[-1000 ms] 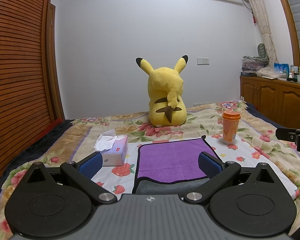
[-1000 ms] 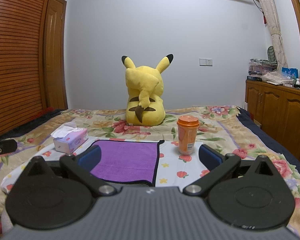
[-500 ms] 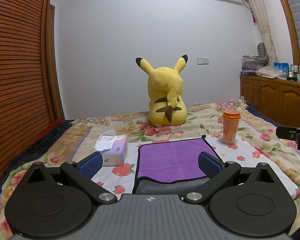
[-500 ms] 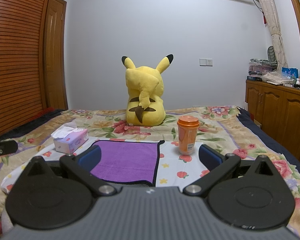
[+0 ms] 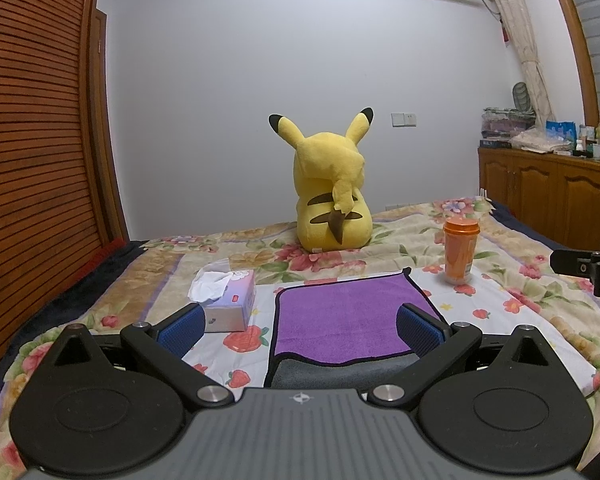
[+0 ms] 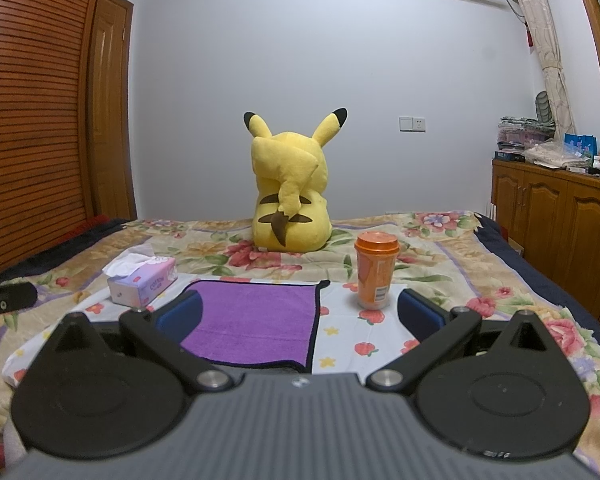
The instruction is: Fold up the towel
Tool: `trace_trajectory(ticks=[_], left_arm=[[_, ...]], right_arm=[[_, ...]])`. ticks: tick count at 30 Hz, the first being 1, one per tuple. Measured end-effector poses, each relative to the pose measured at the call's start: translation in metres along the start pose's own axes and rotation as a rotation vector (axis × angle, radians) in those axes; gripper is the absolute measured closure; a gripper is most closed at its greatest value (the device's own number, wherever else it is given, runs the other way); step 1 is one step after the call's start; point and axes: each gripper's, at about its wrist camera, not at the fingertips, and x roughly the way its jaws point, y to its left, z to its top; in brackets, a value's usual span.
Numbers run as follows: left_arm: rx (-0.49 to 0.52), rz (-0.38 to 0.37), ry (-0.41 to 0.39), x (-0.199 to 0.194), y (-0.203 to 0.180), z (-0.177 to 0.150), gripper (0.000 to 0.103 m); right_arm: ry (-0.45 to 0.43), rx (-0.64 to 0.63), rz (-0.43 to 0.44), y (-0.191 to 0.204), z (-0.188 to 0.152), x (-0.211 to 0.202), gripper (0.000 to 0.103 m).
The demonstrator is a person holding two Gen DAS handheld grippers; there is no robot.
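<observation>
We held both grippers low over the near edge of the bed (image 5: 512, 240), the left gripper (image 5: 300, 326) with its jaws spread wide and empty, the right gripper (image 6: 300, 316) the same. The towel (image 5: 348, 320), purple with a dark trim, lay flat on the bedspread in front of us, its near hem turned up to show a grey underside, between the tissue box (image 5: 230, 300) on its left and the orange cup (image 5: 460, 252) off its far right corner. The fold, as we judged it, had not begun. To do it well we needed each gripper to take one near corner, pinching only the top cloth and not the bedspread beneath, then carry both corners together toward the far edge, level, keeping the right side clear of the cup.
</observation>
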Motion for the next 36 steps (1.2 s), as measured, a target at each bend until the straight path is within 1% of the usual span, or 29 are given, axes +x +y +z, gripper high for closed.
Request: trace_trajectory(ticks=[6, 11, 28, 36], left_arm=[[0.006, -0.002, 0.027, 0.005, -0.003, 0.003, 0.0], [0.017, -0.005, 0.059, 0.014, -0.004, 0.001, 0.0], [0.037, -0.009, 0.167, 0.073, 0.01, -0.004, 0.0], [0.041, -0.032, 0.208, 0.104, 0.014, -0.003, 0.0]], right_arm=[[0.014, -0.002, 0.006, 0.002, -0.001, 0.001, 0.0], [0.034, -0.003, 0.007, 0.005, -0.001, 0.011, 0.0], [0.125, -0.055, 0.015, 0.004, -0.008, 0.053, 0.0], [0.182, -0.066, 0.046, 0.005, -0.009, 0.073, 0.0]])
